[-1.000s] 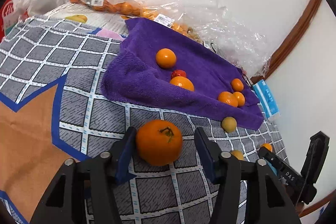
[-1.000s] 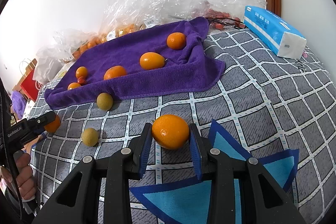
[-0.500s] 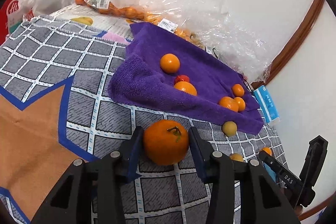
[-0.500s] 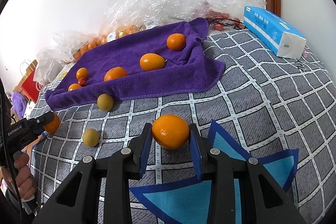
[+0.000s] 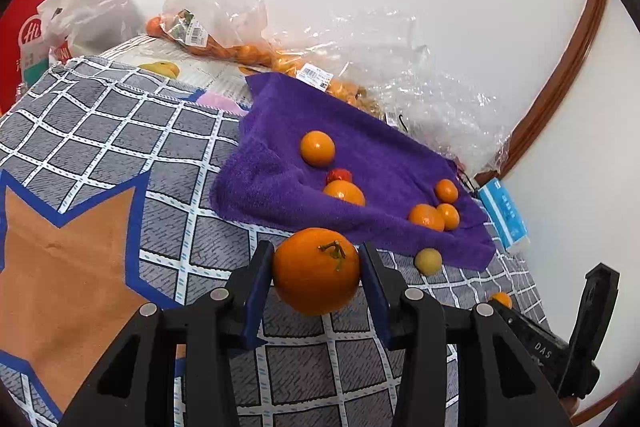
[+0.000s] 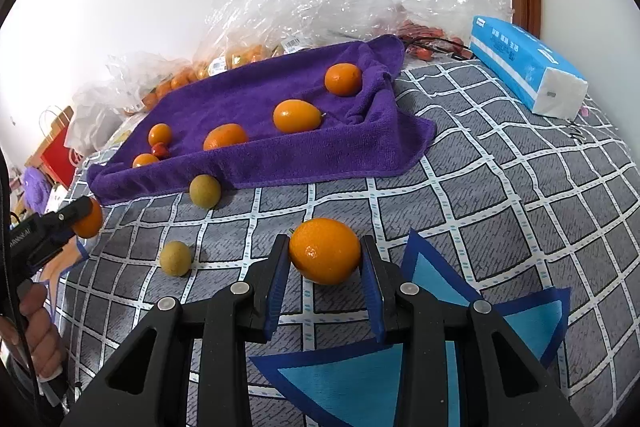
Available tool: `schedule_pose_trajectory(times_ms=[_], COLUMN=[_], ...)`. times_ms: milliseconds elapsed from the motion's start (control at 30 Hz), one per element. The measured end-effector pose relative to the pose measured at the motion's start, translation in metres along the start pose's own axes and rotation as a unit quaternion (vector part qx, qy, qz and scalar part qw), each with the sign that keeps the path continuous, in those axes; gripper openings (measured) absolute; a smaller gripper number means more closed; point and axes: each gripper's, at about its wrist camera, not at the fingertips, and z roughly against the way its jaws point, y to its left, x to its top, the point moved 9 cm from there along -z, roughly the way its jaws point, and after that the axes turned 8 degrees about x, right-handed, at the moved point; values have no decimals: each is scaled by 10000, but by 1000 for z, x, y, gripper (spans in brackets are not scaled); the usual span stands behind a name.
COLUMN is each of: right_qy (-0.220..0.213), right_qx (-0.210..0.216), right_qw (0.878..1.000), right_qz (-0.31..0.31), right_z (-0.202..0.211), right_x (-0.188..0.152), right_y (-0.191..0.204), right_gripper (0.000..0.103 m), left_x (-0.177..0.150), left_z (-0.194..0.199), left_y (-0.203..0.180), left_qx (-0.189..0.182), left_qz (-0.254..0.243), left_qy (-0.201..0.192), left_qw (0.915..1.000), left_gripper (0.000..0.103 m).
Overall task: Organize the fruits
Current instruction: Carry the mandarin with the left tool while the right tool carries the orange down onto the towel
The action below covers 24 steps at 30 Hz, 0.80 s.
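My left gripper (image 5: 315,255) is shut on a large orange with a green stem (image 5: 316,275), low over the checked quilt (image 5: 120,155). My right gripper (image 6: 325,247) is shut on a smooth orange (image 6: 325,259) that rests on the quilt. A purple towel (image 5: 384,155) lies beyond both and holds several oranges and one small red fruit (image 5: 339,174). Two yellow-green fruits (image 6: 205,191) (image 6: 175,258) lie on the quilt in front of the towel. The left gripper (image 6: 76,215) with its orange also shows at the left edge of the right wrist view.
Clear plastic bags of small oranges (image 5: 240,51) pile up against the wall behind the towel. A blue tissue pack (image 6: 524,67) lies at the right. A red paper bag (image 5: 28,39) stands far left. A hand (image 6: 38,327) grips the left tool's handle.
The left jaws have closed from either side of the stemmed orange until the pads press on it, and the left view has tipped up slightly. The right gripper and its orange have not moved.
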Motion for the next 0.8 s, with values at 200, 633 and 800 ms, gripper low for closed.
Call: schedule_pose_trajectory(times_ms=[200, 633, 800], right_qy=[-2, -220, -381], right_qx=[-100, 385, 405], right_qw=[9994, 9969, 9955], right_qz=[316, 654, 768], right_z=[1, 10, 6], right_x=[1, 40, 63], right_y=[12, 64, 75], right_gripper=[35, 35, 35], left_x=[1, 22, 48], left_z=[5, 21, 20], left_y=[-1, -21, -27], left_qx=[103, 9, 84], left_qz=[-78, -353, -556], left_qy=[39, 253, 120], left_qw=[9999, 9991, 9983], left_gripper=[41, 41, 41])
